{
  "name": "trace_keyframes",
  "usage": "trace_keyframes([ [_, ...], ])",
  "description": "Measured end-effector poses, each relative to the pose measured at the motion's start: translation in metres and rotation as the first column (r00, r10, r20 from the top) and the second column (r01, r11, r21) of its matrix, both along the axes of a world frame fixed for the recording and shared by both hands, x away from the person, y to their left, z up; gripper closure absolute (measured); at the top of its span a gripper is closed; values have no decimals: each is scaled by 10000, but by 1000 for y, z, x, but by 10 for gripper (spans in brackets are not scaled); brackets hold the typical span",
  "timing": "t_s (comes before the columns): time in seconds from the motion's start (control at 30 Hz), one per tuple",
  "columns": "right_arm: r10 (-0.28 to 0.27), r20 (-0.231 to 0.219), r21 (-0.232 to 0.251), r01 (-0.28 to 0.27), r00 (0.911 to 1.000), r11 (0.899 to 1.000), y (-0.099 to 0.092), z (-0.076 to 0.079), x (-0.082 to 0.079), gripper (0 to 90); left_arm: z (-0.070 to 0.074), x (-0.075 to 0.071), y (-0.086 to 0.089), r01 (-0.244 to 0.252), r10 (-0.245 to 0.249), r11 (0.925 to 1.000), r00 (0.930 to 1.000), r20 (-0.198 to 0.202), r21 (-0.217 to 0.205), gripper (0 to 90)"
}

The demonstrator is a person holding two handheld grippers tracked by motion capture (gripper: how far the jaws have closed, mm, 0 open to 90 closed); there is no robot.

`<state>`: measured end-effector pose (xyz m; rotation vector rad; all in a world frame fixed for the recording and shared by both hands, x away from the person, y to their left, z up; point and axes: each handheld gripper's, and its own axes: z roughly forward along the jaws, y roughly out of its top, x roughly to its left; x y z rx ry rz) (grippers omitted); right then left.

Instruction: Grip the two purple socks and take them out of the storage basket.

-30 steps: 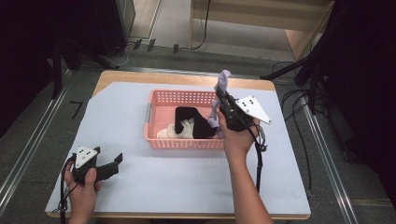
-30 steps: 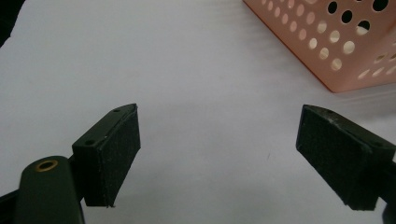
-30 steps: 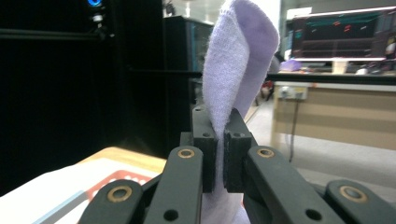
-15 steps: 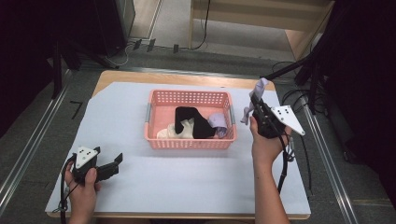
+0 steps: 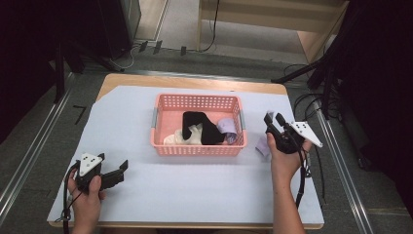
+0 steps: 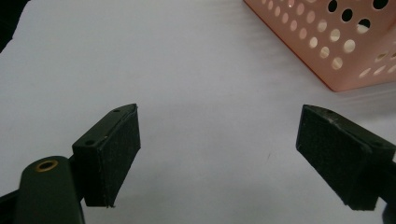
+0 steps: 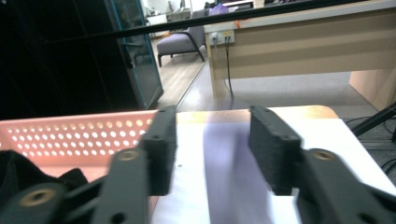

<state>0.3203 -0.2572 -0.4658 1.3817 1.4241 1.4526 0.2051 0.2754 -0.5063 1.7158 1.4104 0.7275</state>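
The lavender sock lies near the right edge of the surface, beside the pink basket. The right hand-held gripper has just been opening, jaws half apart with the sock between them, unpressed. The sock looks soft and light; pinch a fold.

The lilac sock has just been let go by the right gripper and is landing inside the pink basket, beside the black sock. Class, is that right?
Not quite. The lilac sock is dropping onto the white table cover to the right of the pink basket, outside it, as the high view shows. The right gripper has just been opening its jaws, and the black sock does lie in the basket.
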Motion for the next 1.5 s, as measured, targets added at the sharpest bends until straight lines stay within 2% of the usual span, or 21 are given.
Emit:
trace_keyframes([
  [0.2,-77,305,-136,81,9995,9999,5,8,-5,463,0,0,0,3,-3,10000,10000,-1,5,146],
  [0.33,1145,7,-421,-1143,9934,9926,30,14,-9,516,0,0,0,-5,5,10000,10000,-1,1,146],
  [0.37,1145,7,-421,-1143,9934,9926,30,14,-9,516,0,0,0,-7,7,10000,10000,0,-1,146],
  [0.4,1415,-93,-570,-1418,9899,9882,37,14,-10,532,0,0,0,-8,8,10000,10000,-25,21,146],
  [0.43,1857,-369,-910,-1884,9819,9779,51,14,-12,559,0,0,0,-7,7,10000,10000,-21,16,146],
  [0.5,2174,-708,-1224,-2247,9735,9667,64,12,-12,580,0,0,0,10,-10,10000,10000,-36,15,146],
  [0.57,2193,-840,-1402,-2294,9720,9632,70,11,-11,587,0,0,0,6,-6,10000,10000,-33,11,146],
  [0.63,2292,-1270,-1529,-2474,9651,9568,80,9,-9,618,0,0,0,-2,2,10000,10000,-27,-10,146],
  [0.67,2280,-1453,-1557,-2499,9627,9557,83,7,-8,622,0,0,0,-12,12,10000,10000,-27,-13,146],
  [0.8,2198,-2572,-1685,-2676,9410,9487,98,0,4,652,0,0,0,-31,31,10000,10000,-19,-43,146],
  [0.93,2035,-2850,-1577,-2552,9367,9539,104,0,9,669,0,0,0,-18,18,10000,10000,-2,-70,146],
  [0.97,1922,-3131,-1608,-2514,9301,9544,108,0,14,676,0,1,0,-22,22,10000,10000,-7,-78,146],
  [1.0,1922,-3131,-1608,-2514,9301,9544,108,0,14,676,0,1,0,-22,22,10000,10000,-7,-78,146],
  [1.03,1729,-3506,-1734,-2453,9204,9538,112,0,19,688,0,0,1,-23,23,10000,10000,-3,-82,146],
  [1.07,1651,-3648,-1748,-2416,9163,9545,114,0,22,688,0,0,1,-22,22,10000,10000,-7,-82,146],
  [1.17,1598,-3837,-1845,-2451,9095,9518,117,1,26,687,0,1,1,-27,27,9999,10000,-17,-117,146],
  [1.23,1546,-4270,-1959,-2580,8909,9461,125,-3,30,728,0,0,1,-37,36,9999,10000,-16,-113,146],
  [1.27,1529,-4371,-1980,-2607,8863,9449,126,-5,32,739,0,0,1,-37,36,9999,10000,-16,-113,146],
  [1.33,1293,-4384,-2300,-2501,8894,9405,130,-6,32,740,0,0,1,0,0,9999,10000,-14,-145,146],
  [1.43,1191,-4631,-2403,-2538,8783,9369,133,-8,34,722,0,0,2,1,-2,9999,10000,-55,-136,146],
  [1.5,1123,-4683,-2547,-2556,8764,9326,135,-8,35,705,0,0,2,4,-5,9999,10000,-56,-132,146],
])
